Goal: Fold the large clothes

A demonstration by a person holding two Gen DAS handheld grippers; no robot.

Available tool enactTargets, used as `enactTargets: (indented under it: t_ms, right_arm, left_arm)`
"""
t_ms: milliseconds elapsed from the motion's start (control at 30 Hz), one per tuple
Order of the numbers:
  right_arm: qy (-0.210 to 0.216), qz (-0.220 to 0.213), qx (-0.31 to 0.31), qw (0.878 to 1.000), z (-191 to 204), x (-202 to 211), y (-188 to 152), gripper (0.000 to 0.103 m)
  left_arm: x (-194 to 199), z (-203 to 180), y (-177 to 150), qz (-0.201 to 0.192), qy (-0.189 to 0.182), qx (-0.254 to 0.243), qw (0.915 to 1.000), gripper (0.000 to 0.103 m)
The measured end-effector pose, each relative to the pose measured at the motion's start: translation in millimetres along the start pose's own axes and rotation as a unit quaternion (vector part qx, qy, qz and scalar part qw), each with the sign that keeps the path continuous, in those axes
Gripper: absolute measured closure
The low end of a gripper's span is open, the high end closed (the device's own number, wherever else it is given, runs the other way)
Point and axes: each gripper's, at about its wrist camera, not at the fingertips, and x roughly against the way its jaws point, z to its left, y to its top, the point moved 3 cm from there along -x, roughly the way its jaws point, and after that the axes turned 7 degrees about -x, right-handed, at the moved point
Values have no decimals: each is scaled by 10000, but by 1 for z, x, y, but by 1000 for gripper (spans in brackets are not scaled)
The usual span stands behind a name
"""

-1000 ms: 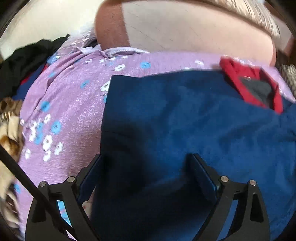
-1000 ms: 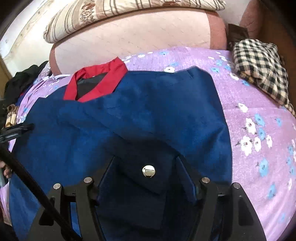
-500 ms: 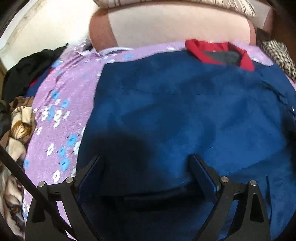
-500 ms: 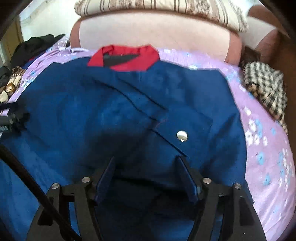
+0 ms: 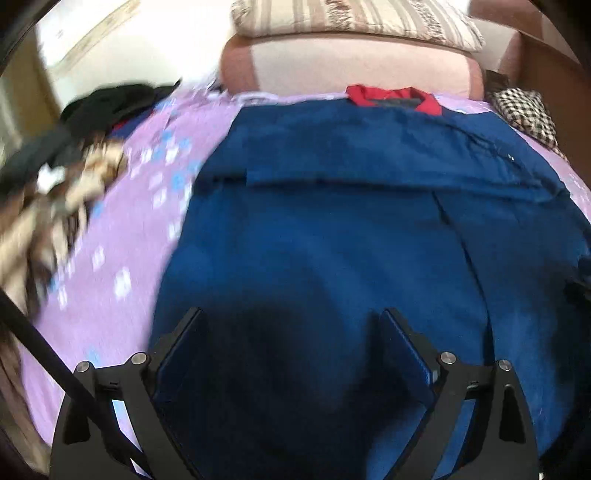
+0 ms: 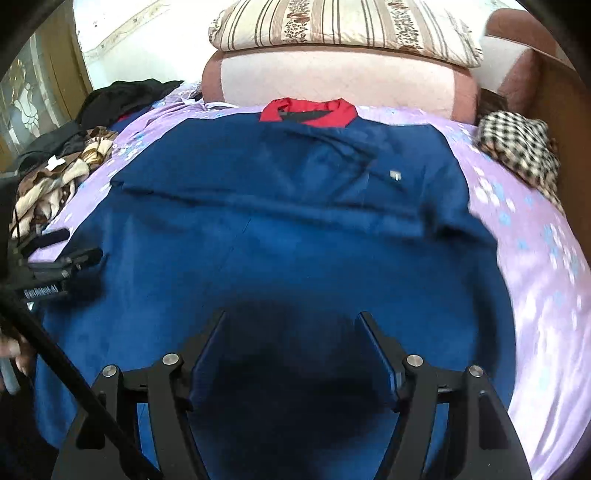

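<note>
A large navy blue garment [image 5: 332, 236] with a red collar [image 5: 391, 96] lies spread flat on the purple flowered bedsheet [image 5: 122, 236], collar at the far end. It also fills the right wrist view [image 6: 288, 236], with its red collar [image 6: 308, 110] and a silver snap [image 6: 395, 175]. My left gripper [image 5: 291, 325] is open and empty, hovering over the near left part of the garment. My right gripper [image 6: 291, 325] is open and empty over the near middle. The left gripper also shows at the left edge of the right wrist view [image 6: 70, 264].
A pink headboard cushion [image 6: 332, 77] with a striped pillow [image 6: 343, 26] stands at the far end. A checked cloth [image 6: 521, 147] lies at the right. A pile of dark and brown patterned clothes [image 6: 62, 166] lies at the left.
Both grippers have pulled back toward the near end of the garment, so more of it and the collar shows farther away. Both stay open and empty.
</note>
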Motion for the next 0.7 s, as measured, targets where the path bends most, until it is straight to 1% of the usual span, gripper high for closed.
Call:
enactTargets:
  t_ms: [33, 67, 133, 167, 200, 333, 467, 500, 533, 567, 700]
  right_arm:
    - [11, 3, -31, 10000, 3, 1, -10, 28]
    - [-41, -4, -94, 9999, 5, -2, -19, 28]
    - [-238, -15, -101, 9997, 6, -10, -34, 25]
    - [-312, -180, -21, 9993, 7, -9, -36, 23]
    - [-384, -227, 36, 9990, 10, -9, -37, 22]
    - [-453, -209, -56, 9987, 9, -4, -37, 22]
    - [-437, -356, -101, 9984, 15, 10, -52, 22]
    - [-506, -295, -13, 9983, 18, 8, -58, 20]
    - [-574, -367, 62, 9977, 20, 8, -62, 19]
    - [-581, -432, 63, 9974, 19, 8, -64, 18]
    - [-550, -379, -82, 9977, 14, 6, -63, 12]
  left_arm:
    - [0, -2, -9, -49, 31, 91, 9999, 8]
    - [6, -2, -17, -284, 92, 255, 9992, 9]
    - [9, -2, -22, -321, 117, 341, 9988, 9]
    - [10, -2, -22, -333, 118, 344, 9988, 9]
    - [10, -1, -22, -325, 117, 356, 9988, 9]
    - [20, 0, -34, -372, 98, 420, 9984, 9]
    - [28, -4, -49, -507, 135, 345, 9980, 9]
    - [28, -5, -50, -538, 149, 332, 9979, 9]
    - [28, -5, -50, -542, 143, 327, 9979, 9]
    - [28, -4, -50, -546, 127, 329, 9979, 8]
    - [27, -1, -51, -581, 80, 352, 9977, 8]
